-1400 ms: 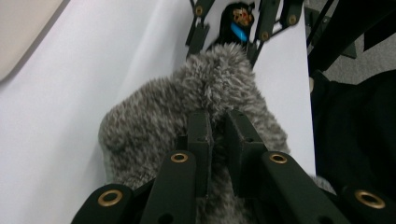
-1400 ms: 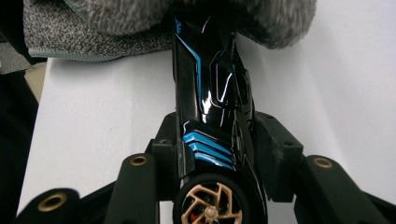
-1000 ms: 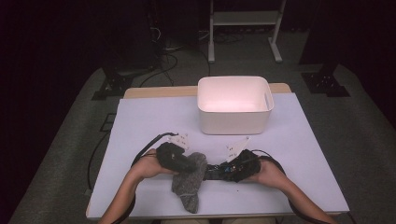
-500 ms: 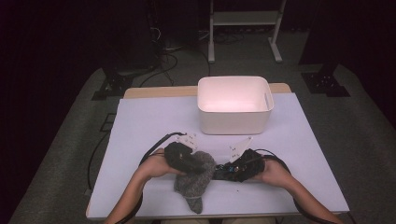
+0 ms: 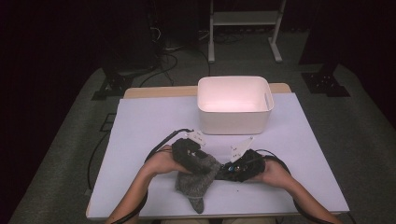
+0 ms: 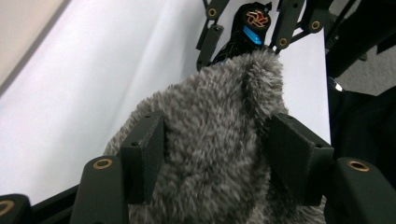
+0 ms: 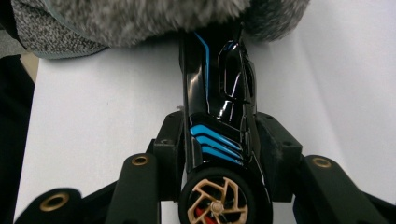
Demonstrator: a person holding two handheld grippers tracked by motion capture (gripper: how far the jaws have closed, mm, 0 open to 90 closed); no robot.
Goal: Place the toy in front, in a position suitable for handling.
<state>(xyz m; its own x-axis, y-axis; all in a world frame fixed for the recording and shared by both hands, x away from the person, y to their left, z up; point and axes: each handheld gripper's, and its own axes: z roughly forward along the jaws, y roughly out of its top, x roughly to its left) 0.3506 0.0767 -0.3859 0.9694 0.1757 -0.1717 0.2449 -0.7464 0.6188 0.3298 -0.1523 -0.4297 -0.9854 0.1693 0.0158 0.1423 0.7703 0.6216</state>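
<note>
While the right gripper (image 7: 219,158) clamps its pads on a black toy car (image 7: 217,112) with blue stripes and a gold-spoked wheel, the car's front end is tucked into the mouth of a fuzzy grey sock (image 6: 219,154). The left gripper (image 6: 219,154) has just been opening – its pads (image 6: 149,149) stand either side of the sock, the grip released (fluff still brushes them). Both meet at the near edge of the white table (image 5: 154,121); a white bin (image 5: 233,105) sits well beyond.
</note>
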